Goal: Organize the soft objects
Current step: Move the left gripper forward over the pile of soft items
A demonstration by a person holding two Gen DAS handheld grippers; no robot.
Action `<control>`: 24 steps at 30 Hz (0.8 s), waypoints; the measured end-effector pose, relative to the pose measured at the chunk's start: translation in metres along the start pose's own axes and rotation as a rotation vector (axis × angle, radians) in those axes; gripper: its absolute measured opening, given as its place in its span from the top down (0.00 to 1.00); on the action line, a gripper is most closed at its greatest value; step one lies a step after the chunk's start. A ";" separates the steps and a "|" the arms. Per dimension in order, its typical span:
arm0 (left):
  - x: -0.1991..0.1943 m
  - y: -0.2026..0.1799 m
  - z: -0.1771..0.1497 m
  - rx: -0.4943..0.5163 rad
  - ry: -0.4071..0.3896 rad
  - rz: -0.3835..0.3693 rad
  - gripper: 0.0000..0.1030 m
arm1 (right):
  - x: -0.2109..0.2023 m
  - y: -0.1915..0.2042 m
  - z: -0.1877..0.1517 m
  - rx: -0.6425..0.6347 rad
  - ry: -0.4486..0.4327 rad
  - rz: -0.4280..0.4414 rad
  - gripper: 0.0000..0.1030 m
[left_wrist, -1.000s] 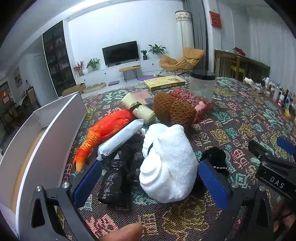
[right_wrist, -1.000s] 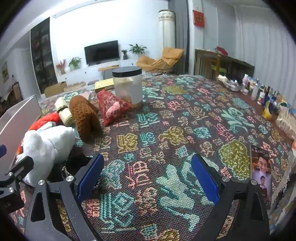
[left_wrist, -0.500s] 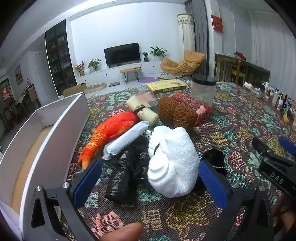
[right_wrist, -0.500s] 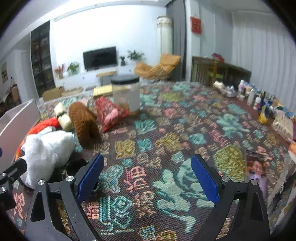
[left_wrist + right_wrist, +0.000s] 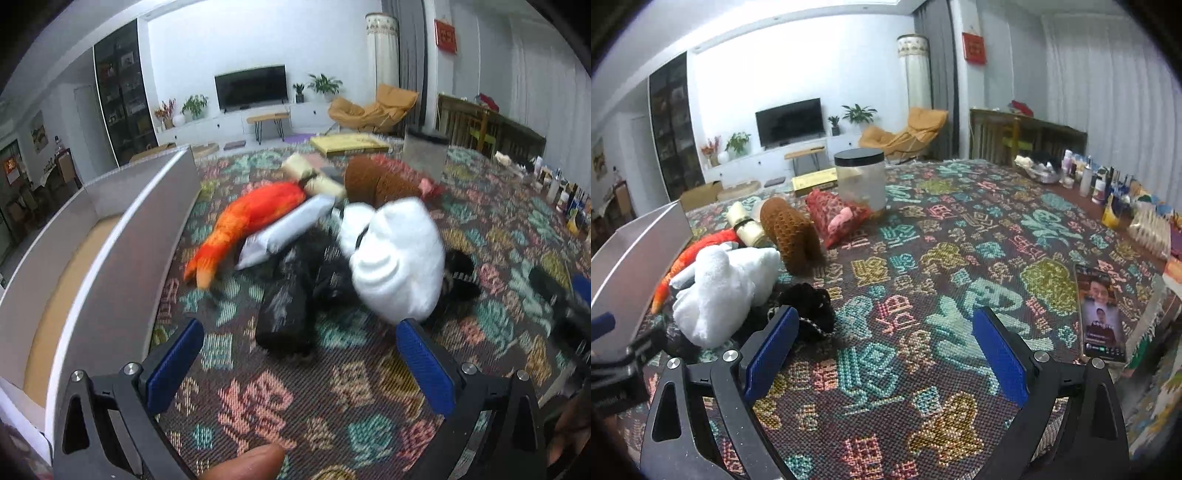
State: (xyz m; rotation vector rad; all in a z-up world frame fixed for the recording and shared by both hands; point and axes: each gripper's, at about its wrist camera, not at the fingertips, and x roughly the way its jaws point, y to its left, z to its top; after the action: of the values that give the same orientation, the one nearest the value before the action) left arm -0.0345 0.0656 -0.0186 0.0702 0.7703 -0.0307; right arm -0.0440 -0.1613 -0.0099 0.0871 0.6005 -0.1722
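- Fluffy white plush (image 5: 397, 258) lies on the woven patterned worktop (image 5: 332, 387), just right of a crinkled black bag (image 5: 291, 306); its long axis runs away from the left gripper (image 5: 299, 360).
- Orange plush fish (image 5: 255, 221), left of the white plush, points tail-first toward the box (image 5: 122, 258).
- Left gripper: spread, empty, farther back than before.
- Right gripper (image 5: 886, 350): spread, empty.

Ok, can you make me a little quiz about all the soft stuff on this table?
1. True or false: the left gripper is shut on the white plush toy.
2. What lies under the white toy: A a black plastic bag, B a book, C a plate?
3. Fill in: the orange fish toy lies beside the open ____.

Key: 1 false, both grippers have open jaws. 2 A. 3 box.
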 end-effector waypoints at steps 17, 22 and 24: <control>0.005 0.003 -0.028 0.042 0.096 0.015 0.00 | -0.001 0.009 -0.002 -0.049 0.002 -0.040 0.06; 0.008 0.002 -0.030 0.043 0.110 0.008 0.00 | 0.002 0.008 -0.002 -0.042 0.019 -0.039 0.06; 0.009 0.001 -0.030 0.046 0.114 0.006 0.00 | 0.001 0.009 -0.002 -0.047 0.013 -0.042 0.06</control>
State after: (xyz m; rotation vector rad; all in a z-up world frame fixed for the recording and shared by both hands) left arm -0.0484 0.0692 -0.0463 0.1186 0.8835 -0.0387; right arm -0.0431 -0.1525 -0.0119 0.0300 0.6188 -0.1978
